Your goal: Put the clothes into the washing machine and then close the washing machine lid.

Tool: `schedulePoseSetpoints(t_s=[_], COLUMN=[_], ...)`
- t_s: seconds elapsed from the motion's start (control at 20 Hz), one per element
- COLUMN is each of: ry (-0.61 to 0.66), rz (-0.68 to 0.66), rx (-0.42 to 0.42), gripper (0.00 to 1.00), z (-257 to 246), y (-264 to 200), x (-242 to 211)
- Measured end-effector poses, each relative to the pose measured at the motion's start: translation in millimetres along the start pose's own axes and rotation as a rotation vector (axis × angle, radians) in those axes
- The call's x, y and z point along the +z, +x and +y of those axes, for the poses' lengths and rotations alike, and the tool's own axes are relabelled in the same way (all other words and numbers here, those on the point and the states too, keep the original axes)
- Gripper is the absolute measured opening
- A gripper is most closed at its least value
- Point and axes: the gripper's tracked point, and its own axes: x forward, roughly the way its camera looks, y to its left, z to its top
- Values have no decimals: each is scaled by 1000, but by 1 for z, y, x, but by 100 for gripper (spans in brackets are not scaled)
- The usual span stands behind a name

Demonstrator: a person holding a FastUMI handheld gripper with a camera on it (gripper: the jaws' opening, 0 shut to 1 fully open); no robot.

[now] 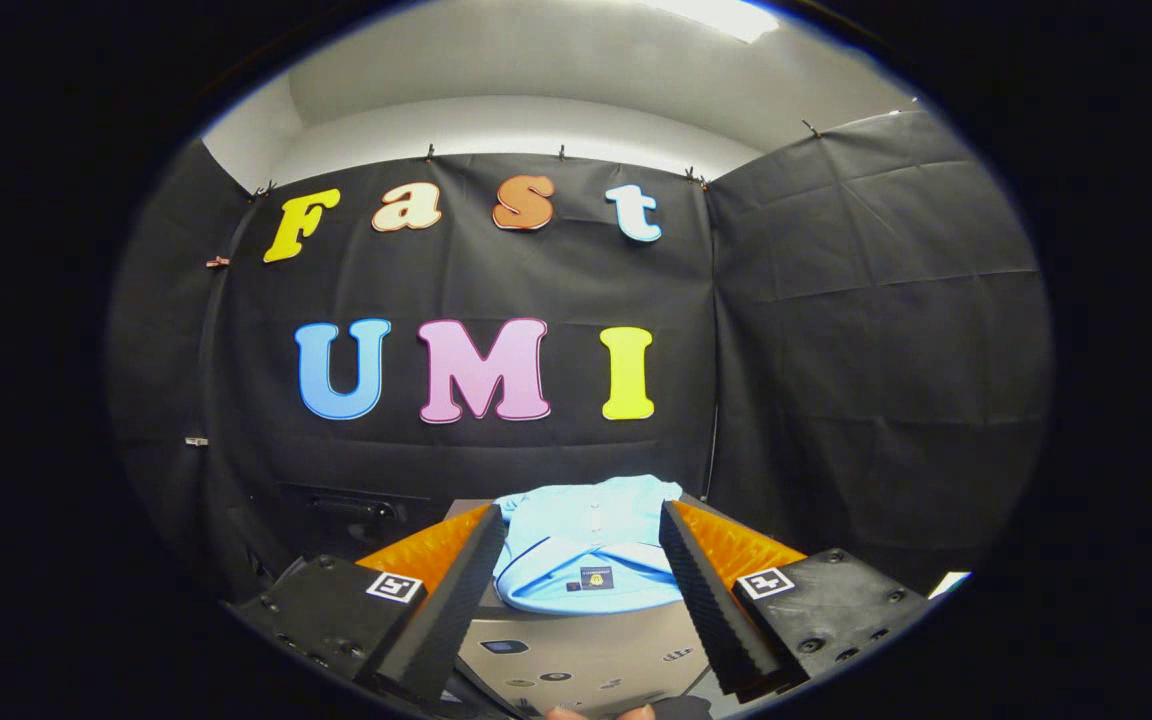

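Gripper (pixel 581 520) hangs above washer (pixel 586 650), jaws wide, gripping nothing. Folded blue shirt (pixel 586 545) lies on washer top at far end, between fingers, just ahead. Washer lid down under shirt.

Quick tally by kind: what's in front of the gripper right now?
Folded light blue shirt: 1, lying between the fingers of the open gripper, untouched
Washing machine top, grey, under the shirt: 1
Total: 2
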Motion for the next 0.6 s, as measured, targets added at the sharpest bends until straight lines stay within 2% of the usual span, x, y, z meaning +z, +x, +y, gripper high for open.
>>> schedulePoseSetpoints(t_s=[0.15,0.3,0.5,0.6], ry=[-19,-54,-130,-110], rz=[51,157,321,381], rx=[26,76,84,80], gripper=[98,98,99,99], z=[1,9,1,-3], y=[28,67,123,150], x=[0,-11,-47,-60])
